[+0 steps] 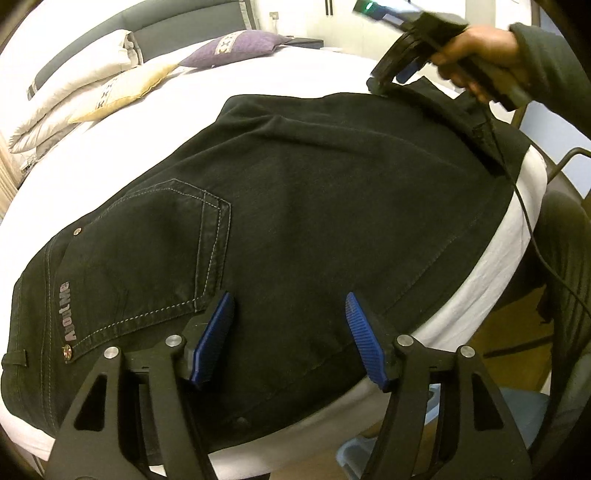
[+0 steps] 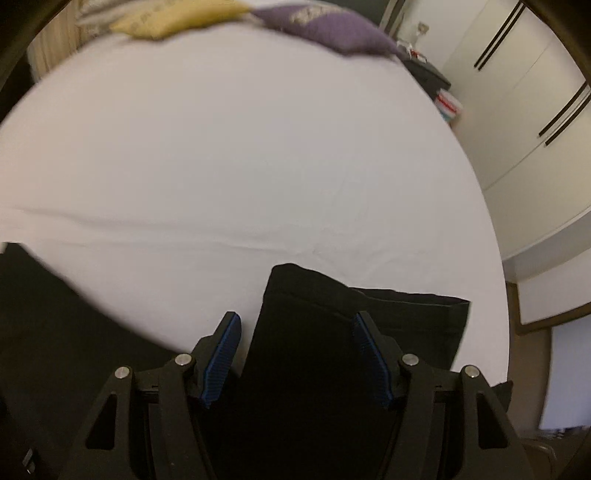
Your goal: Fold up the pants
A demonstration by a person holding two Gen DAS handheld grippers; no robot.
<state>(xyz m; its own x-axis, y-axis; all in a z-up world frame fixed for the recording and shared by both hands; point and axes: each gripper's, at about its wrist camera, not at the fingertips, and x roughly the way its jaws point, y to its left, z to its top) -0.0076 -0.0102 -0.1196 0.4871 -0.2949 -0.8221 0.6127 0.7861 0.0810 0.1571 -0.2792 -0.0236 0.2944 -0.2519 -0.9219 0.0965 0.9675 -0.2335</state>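
In the left wrist view, the left gripper point(image 1: 290, 334) is seen nearest, its blue ribbed pads point(image 1: 212, 341) spread wide apart with nothing held between them. Just beyond and beneath it the black denim pants point(image 1: 295, 221) are laid across the near edge of the white-sheeted bed point(image 1: 155, 140), part of the cloth hanging over that edge. A back pocket with pale stitching point(image 1: 162, 258) is turned upward beside the left pad, and a silver printed label point(image 1: 68, 312) is read along the waistband (the lettering is partly distorted by the lens).

At the far end of the pants the right gripper point(image 1: 388, 79) is held by a hand point(image 1: 476, 55) in a dark sleeve, its tip touching the cloth; whether cloth is pinched cannot be told from this view. A black cable point(image 1: 524, 214) is trailed down from it.

In the right wrist view, the right gripper point(image 2: 295, 356) is shown with its blue pads point(image 2: 221, 354) set apart, and the hem end of a pant leg point(image 2: 306, 332) lies between them without being pressed. A second hem point(image 2: 413, 314) is seen just behind it on the sheet.

Farther off, a yellow cushion point(image 1: 122, 92), a purple cushion point(image 1: 236, 48) and stacked cream pillows point(image 1: 74, 85) are placed against a grey padded headboard point(image 1: 184, 26). White wardrobe doors with dark handles point(image 2: 517, 92) are seen beyond the bed. No containers can be made out clearly.
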